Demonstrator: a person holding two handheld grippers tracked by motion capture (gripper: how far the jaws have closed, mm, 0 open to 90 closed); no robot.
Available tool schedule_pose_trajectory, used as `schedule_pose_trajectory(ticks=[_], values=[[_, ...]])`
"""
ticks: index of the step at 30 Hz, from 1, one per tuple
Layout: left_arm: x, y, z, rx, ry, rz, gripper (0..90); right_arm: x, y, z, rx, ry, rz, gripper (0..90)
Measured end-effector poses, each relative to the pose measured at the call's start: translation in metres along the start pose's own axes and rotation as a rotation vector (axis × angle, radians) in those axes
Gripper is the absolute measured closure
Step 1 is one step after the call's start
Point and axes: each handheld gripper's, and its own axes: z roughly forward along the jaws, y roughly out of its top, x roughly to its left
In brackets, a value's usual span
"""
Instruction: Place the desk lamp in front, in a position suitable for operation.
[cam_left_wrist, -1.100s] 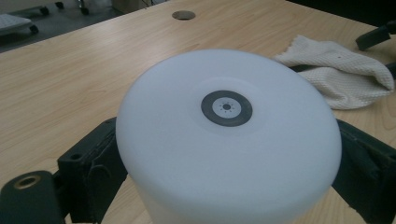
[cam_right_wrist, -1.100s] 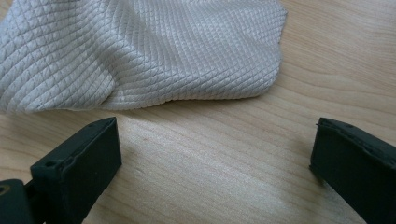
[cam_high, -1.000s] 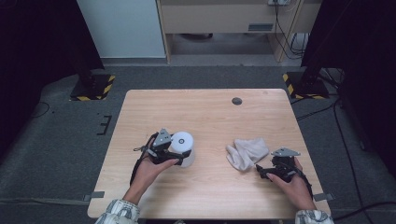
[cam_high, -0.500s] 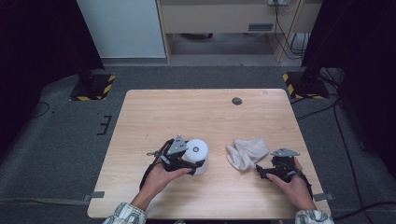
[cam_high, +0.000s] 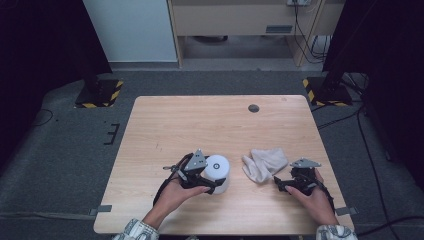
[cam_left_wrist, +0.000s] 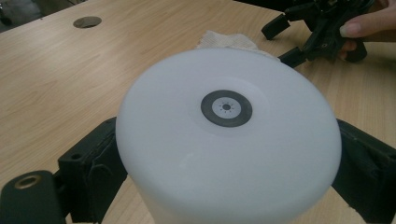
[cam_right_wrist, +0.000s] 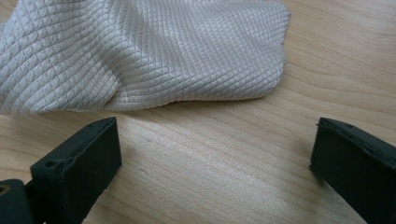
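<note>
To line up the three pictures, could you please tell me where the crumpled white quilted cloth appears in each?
High view: white quilted cloth right of centre, ahead of the right gripper.
Left gripper view: top centre, behind the white cylinder.
Right gripper view: upper left, beyond the open jaws.
Shared landmark: the wooden table.

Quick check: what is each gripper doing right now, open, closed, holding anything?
Left gripper: closed on the white round-topped plastic cylinder, a jaw on each side.
Right gripper: open, holding nothing, just short of the crumpled white quilted cloth.

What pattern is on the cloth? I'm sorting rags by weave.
A fine diamond quilted pattern on the off-white cloth, clearest in the right gripper view.
</note>
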Motion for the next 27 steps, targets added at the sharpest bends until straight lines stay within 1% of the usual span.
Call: schedule_pose_trajectory(ticks=[4,9,15,19,27], values=[[-0.0023,0.0005,0.0009,0.002,-0.011,0.003,7.4,0.0,0.0,0.0,0.0,0.0,0.0,2.0],[-0.0021,-0.0008,0.0015,-0.008,-0.02,0.005,7.2,0.0,0.0,0.0,0.0,0.0,0.0,2.1],[-0.0024,-0.0019,0.0021,-0.015,-0.018,0.01,6.6,0.0,0.0,0.0,0.0,0.0,0.0,2.1],[-0.003,-0.0031,0.0022,-0.011,-0.012,0.018,4.6,0.0,0.0,0.0,0.0,0.0,0.0,2.1],[-0.0038,-0.0033,-0.0008,-0.017,-0.019,0.023,3.1,0.0,0.0,0.0,0.0,0.0,0.0,2.1]])
